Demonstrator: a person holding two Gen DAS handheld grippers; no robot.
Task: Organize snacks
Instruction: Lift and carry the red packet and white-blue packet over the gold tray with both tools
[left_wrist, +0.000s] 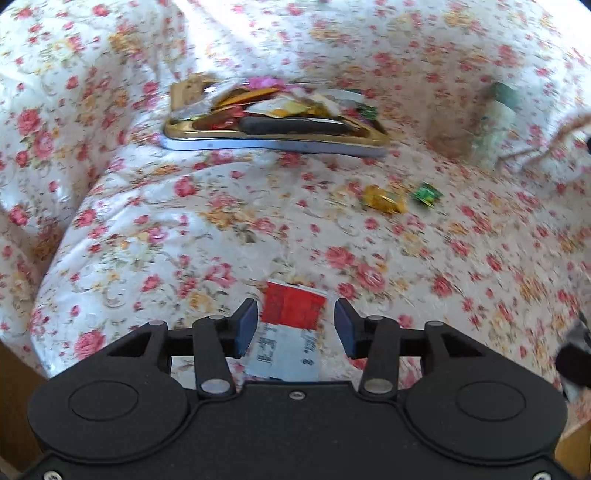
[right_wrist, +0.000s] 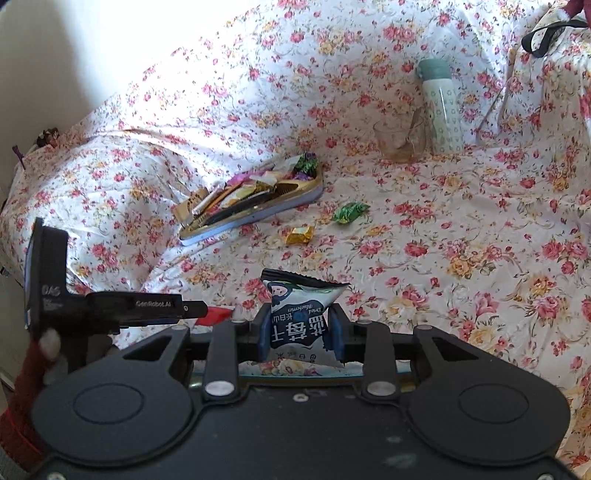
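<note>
Snacks fill the gold tray (right_wrist: 255, 218) on the floral cloth (left_wrist: 147, 229). Our right tongs (right_wrist: 301, 332) clench a blueberry packet (right_wrist: 301, 317); our left tongs (left_wrist: 295, 326) stand released around a red packet (left_wrist: 293, 304).

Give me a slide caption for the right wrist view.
Right gripper clamps a dried blueberry packet above a floral cloth, snack tray beyond.

Each matte-black hand-held gripper (left_wrist: 295, 325) has blue pads, silver pivot screws, and perhaps a dark-red sleeve (right_wrist: 26, 373) behind.
</note>
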